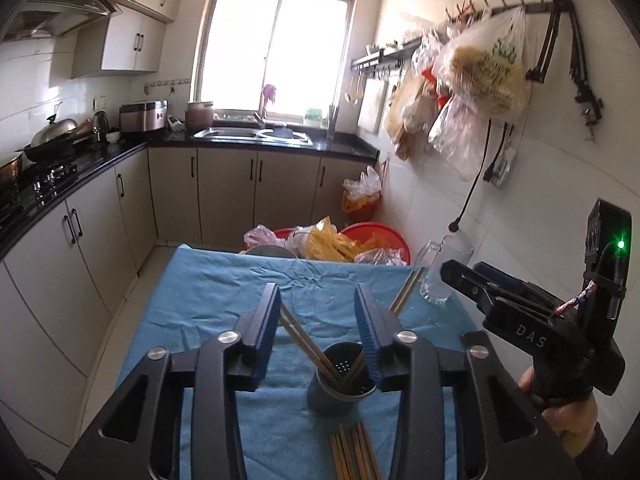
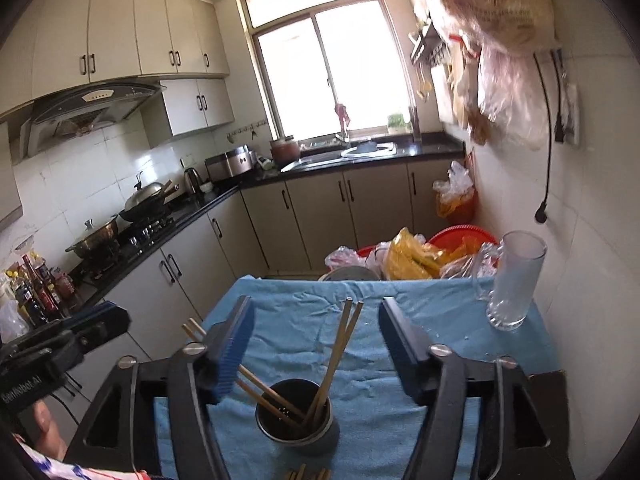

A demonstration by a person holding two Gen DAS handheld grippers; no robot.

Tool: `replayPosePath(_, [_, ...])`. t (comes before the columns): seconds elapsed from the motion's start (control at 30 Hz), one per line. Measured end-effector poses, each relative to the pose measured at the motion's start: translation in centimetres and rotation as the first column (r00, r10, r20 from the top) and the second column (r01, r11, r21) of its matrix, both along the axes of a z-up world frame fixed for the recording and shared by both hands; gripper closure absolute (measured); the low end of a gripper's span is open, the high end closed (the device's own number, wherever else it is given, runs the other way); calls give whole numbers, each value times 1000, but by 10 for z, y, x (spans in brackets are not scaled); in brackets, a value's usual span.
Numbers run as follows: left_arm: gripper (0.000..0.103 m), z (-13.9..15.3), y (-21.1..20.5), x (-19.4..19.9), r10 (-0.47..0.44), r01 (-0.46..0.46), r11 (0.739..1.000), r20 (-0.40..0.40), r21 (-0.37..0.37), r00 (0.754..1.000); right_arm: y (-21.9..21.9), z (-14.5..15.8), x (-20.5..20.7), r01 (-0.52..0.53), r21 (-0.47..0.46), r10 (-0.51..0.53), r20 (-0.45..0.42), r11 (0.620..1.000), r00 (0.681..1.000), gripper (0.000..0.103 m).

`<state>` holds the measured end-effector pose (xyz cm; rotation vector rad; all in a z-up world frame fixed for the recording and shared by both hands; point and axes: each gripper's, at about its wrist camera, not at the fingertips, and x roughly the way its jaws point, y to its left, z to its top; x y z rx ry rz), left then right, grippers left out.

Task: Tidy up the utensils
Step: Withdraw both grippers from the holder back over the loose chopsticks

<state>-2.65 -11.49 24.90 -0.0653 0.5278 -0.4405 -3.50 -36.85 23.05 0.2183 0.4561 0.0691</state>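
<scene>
Claws (image 2: pixel 316 344) parted above holder (image 2: pixel 296 420) holding chopsticks (image 2: pixel 340 360).

Glass mug (image 2: pixel 514 280) on blue cloth (image 2: pixel 400 364).

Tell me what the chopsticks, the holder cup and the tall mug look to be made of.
Chopsticks: likely bamboo or wood, matte tan with a straight grain look.
Holder cup: probably metal or plastic, with a dull grey outside, a dark inside and small drain holes in the base.
Tall mug: clear glass, see-through with a thick base and handle.
</scene>
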Motion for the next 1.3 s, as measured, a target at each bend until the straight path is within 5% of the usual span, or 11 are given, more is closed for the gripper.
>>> replayPosePath(0.23, [46, -2, 41, -55, 46, -43, 998, 57, -50, 997, 6, -14, -51, 29, -95, -29, 7, 995, 1000, 16])
replayPosePath(0.33, [41, -16, 49, -72, 55, -52, 998, 56, -40, 997, 1, -47, -61, 2, -63, -8, -86, 998, 996, 16])
replayPosePath(0.43, [41, -41, 52, -82, 49, -48, 998, 11, -29, 999, -9, -99, -62, -20, 60, 35, -268, 998, 963, 16])
replayPosePath(0.63, [41, -101, 50, -85, 66, -62, 997, -91, 42, 994, 2, -171, -67, -57, 59, 78, -446, 997, 892, 42])
replayPosePath(0.9, [41, -169, 42, -65, 59, -32, 994, -255, 107, 965, 50, -200, -55, -168, -28, 133, -494, 985, 859, 71])
replayPosePath(1.3, [55, -212, -8, -53, -69, 127, 983, -374, 134, 925, 31, -216, -60, -94, -85, 37, -516, 992, 856, 78])
